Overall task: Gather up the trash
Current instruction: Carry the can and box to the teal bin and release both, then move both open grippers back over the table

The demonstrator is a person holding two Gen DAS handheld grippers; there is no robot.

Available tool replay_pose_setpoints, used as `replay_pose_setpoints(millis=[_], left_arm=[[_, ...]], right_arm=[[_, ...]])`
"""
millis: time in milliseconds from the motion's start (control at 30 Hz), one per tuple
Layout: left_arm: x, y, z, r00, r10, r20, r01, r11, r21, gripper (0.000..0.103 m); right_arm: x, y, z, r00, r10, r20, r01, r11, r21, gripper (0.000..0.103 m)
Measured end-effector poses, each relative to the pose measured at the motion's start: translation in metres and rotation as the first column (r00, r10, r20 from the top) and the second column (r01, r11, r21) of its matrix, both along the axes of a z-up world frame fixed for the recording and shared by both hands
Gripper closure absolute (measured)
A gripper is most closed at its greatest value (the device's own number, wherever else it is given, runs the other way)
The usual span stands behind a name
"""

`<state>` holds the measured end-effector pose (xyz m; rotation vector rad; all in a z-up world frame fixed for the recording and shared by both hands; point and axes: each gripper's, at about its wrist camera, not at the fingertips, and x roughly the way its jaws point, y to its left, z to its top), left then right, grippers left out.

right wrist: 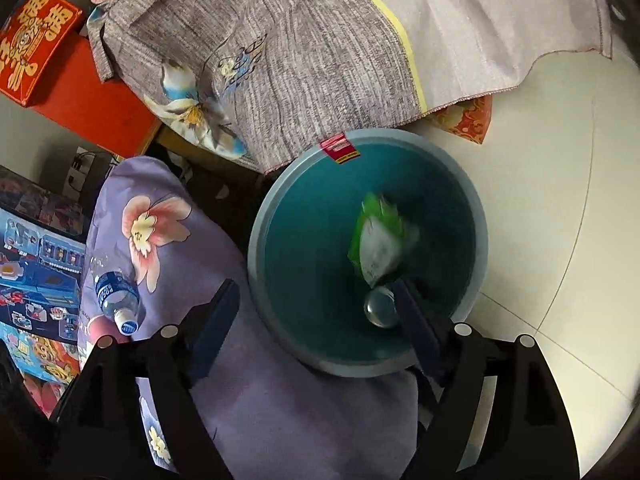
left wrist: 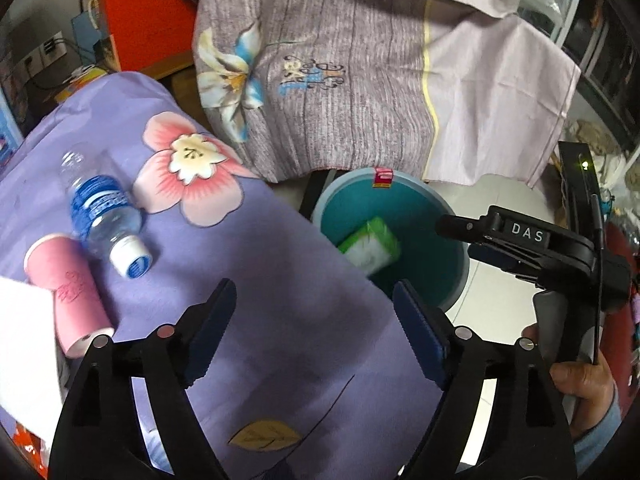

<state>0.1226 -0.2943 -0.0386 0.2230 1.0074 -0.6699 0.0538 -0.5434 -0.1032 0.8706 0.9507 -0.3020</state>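
I see the purple flowered bed cover (left wrist: 248, 264) with the teal bin (right wrist: 304, 264) on the floor off its edge. A green-white packet (right wrist: 380, 240), blurred, and a shiny can (right wrist: 380, 306) are inside the bin. Near the bed's edge lie a water bottle (left wrist: 102, 216) and pink cup (left wrist: 68, 292). My left gripper (left wrist: 316, 308) and right gripper (right wrist: 316, 300) both have their fingers released, empty.
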Motion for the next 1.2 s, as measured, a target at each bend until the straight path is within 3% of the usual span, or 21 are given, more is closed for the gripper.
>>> replay_pose_setpoints(millis=[333, 633, 933, 1100, 1200], left_arm=[[-0.014, 0.080, 0.021, 0.992, 0.125, 0.030, -0.124, 0.992, -0.029, 0.015], [-0.023, 0.179, 0.034, 0.957, 0.281, 0.075, -0.279, 0.959, -0.043, 0.012], [-0.034, 0.270, 0.032, 0.902, 0.428, 0.061, -0.424, 0.903, -0.065, 0.012], [-0.045, 0.325, 0.022, 0.859, 0.511, 0.040, -0.508, 0.859, -0.054, 0.012], [-0.055, 0.356, 0.013, 0.825, 0.565, 0.003, -0.564, 0.824, -0.051, 0.012]], right_arm=[[0.015, 0.069, 0.025, 0.990, 0.140, 0.005, -0.140, 0.990, 0.004, 0.023], [0.038, 0.152, 0.047, 0.953, 0.302, 0.006, -0.302, 0.953, -0.023, 0.023], [0.048, 0.233, 0.059, 0.888, 0.460, -0.025, -0.460, 0.887, -0.044, 0.023], [0.049, 0.267, 0.067, 0.859, 0.510, -0.037, -0.511, 0.857, -0.065, 0.023], [0.050, 0.292, 0.070, 0.824, 0.564, -0.050, -0.567, 0.821, -0.069, 0.023]])
